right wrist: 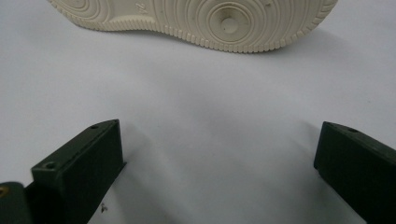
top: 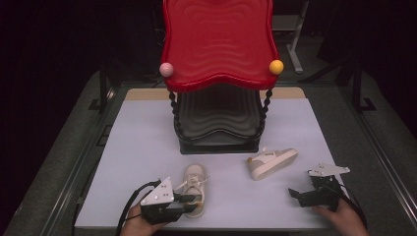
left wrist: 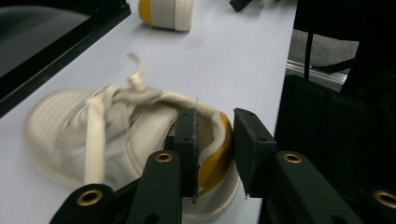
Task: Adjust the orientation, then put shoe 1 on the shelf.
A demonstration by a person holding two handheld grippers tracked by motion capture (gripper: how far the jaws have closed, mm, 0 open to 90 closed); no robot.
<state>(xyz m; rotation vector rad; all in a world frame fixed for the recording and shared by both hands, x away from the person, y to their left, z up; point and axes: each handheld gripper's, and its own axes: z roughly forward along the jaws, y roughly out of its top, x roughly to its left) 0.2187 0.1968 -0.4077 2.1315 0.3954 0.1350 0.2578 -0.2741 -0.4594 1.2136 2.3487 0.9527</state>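
A cream lace-up shoe [top: 195,179] stands upright near the table's front edge, its toe pointing away. My left gripper [top: 194,199] holds its heel. In the left gripper view the gripper [left wrist: 217,116] has one jaw inside the shoe [left wrist: 70,126] against the yellow lining and the other jaw outside the heel. A second cream shoe [top: 273,161] lies on its side to the right, its ribbed sole [right wrist: 196,18] facing my right gripper [right wrist: 219,135]. That gripper [top: 295,194] rests open on the table, a little short of the shoe, with nothing between its fingers.
A two-tier rack with a red wavy top [top: 219,44] and a dark lower shelf [top: 219,118] stands at the middle back of the white table [top: 142,137]. A pink ball [top: 166,69] and a yellow ball [top: 276,66] cap its front corners.
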